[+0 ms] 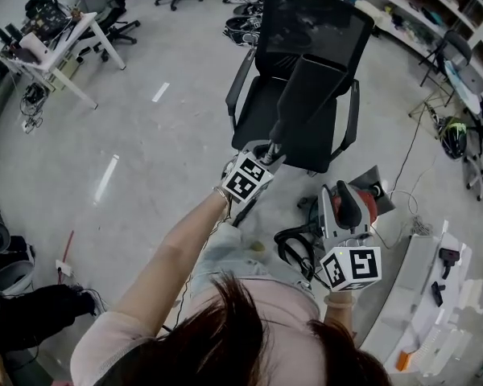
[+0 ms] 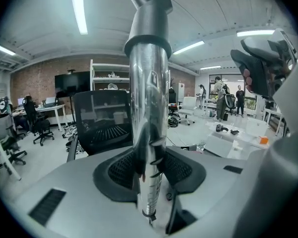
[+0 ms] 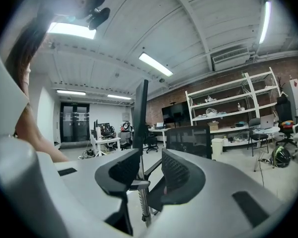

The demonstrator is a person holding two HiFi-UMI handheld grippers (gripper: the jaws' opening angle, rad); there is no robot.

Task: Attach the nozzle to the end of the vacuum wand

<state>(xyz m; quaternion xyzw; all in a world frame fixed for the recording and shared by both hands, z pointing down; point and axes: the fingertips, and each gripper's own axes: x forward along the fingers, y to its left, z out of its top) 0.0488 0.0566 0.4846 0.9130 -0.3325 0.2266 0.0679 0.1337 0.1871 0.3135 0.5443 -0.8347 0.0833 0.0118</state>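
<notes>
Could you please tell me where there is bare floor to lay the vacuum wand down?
Bare floor lies left of the office chair, between it and the desk. Right of the chair it is crowded: the vacuum cleaner, cables and a helmet. The left gripper, shut on the wand, is nearer the bare side.

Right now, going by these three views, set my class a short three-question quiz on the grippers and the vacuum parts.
1. True or false: the left gripper is clamped on the metal wand.
2. Which piece of furniture does the nozzle overlap in the head view? A) office chair B) ladder C) sofa
3. Fill in: the jaws of the right gripper stand ___, with nothing gripped.
Key: 1 true; 2 A; 3 apart.
</notes>
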